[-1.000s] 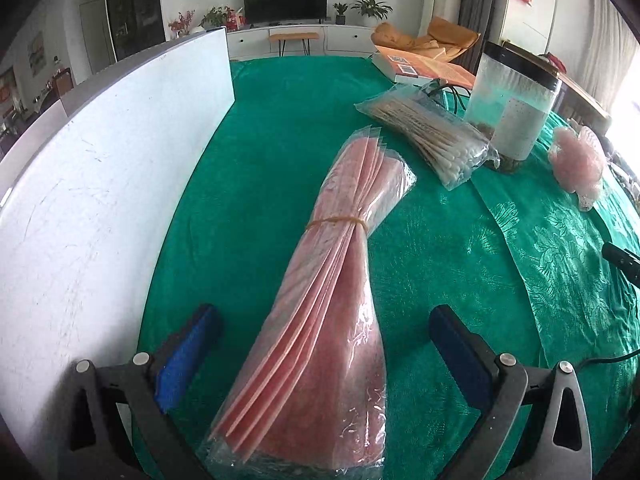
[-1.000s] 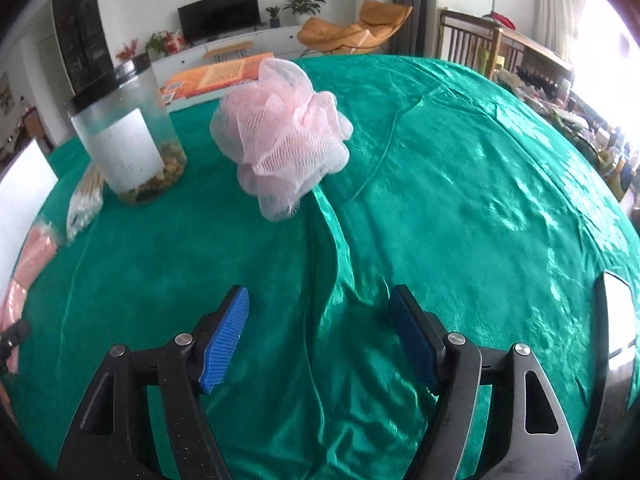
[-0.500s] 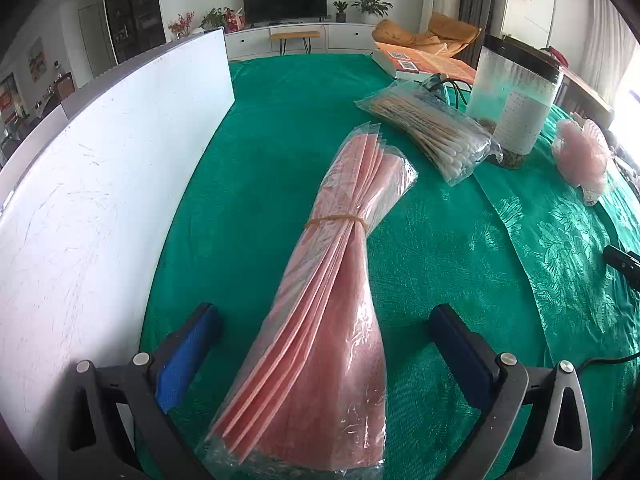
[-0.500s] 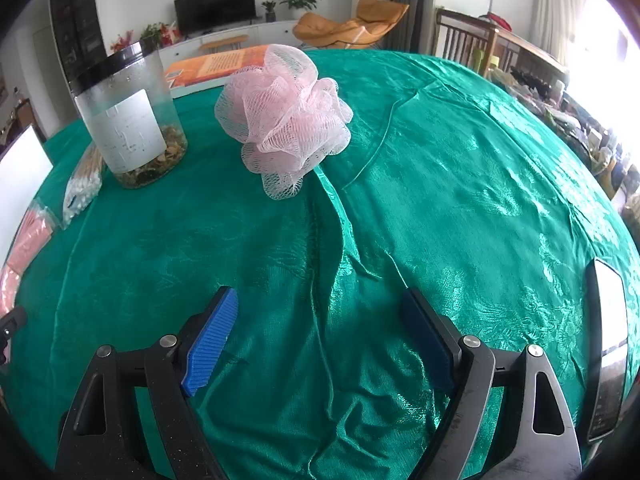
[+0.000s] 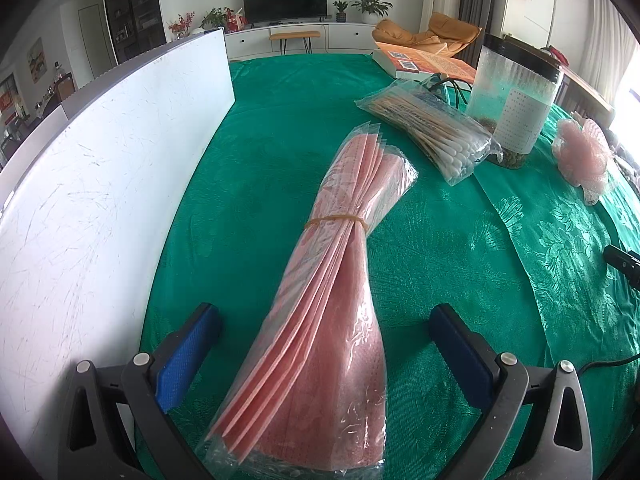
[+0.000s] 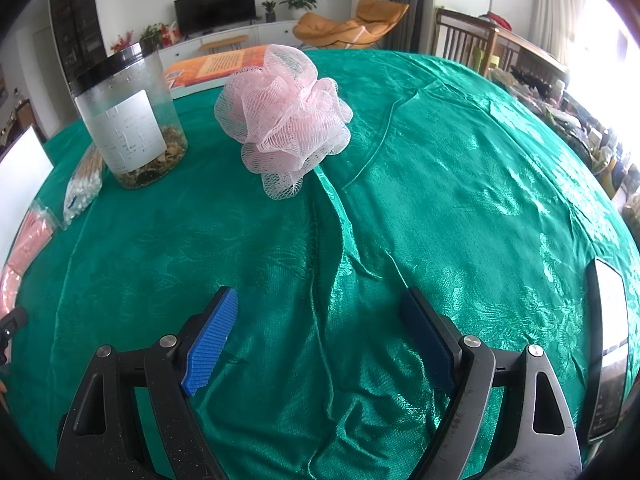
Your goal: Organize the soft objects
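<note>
The pink bundle [image 5: 340, 280] lies lengthwise between the wide-open fingers of the left gripper [image 5: 324, 344], running straight away from it, untouched. The right gripper [image 6: 320, 332], jaws just widened and empty, faces the one mesh puff [image 6: 284, 120] well ahead. One swab packet [image 5: 432, 132], one jar [image 6: 132, 120].

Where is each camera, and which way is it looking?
Left wrist: sits on the open left gripper, looking down and forward over the pink bundle lying between its jaws, beside a white board.
Right wrist: sits on the open right gripper, whose jaws have just been opening with only cloth between them, looking toward the pink pouf.
Both show: the pouf, the jar, the swab pack.
</note>
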Available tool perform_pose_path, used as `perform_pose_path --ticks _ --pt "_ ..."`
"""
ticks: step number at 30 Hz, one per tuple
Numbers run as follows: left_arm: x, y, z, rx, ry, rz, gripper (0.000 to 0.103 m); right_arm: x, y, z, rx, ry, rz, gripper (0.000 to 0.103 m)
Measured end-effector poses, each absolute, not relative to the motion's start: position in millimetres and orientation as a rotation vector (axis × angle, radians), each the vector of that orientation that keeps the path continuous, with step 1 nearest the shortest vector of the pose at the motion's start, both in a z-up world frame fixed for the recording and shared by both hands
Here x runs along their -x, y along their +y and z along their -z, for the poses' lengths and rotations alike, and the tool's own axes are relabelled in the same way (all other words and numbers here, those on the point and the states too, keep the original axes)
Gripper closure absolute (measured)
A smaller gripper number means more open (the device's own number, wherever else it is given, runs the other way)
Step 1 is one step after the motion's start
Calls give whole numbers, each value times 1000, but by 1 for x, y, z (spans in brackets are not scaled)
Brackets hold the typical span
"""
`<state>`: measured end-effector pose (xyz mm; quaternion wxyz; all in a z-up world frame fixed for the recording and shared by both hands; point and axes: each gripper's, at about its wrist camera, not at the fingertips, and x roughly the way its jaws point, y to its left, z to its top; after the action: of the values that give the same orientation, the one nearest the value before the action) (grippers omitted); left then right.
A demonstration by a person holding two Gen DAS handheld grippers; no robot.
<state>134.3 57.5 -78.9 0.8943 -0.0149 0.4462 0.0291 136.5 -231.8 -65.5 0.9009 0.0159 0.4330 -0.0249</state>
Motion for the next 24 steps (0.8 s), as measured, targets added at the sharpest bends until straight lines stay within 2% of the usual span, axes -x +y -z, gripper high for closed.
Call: perform_pose_path --ticks 24 --pt "-134 57 79 29 925 -62 0 -138 -232 67 -38 900 45 16"
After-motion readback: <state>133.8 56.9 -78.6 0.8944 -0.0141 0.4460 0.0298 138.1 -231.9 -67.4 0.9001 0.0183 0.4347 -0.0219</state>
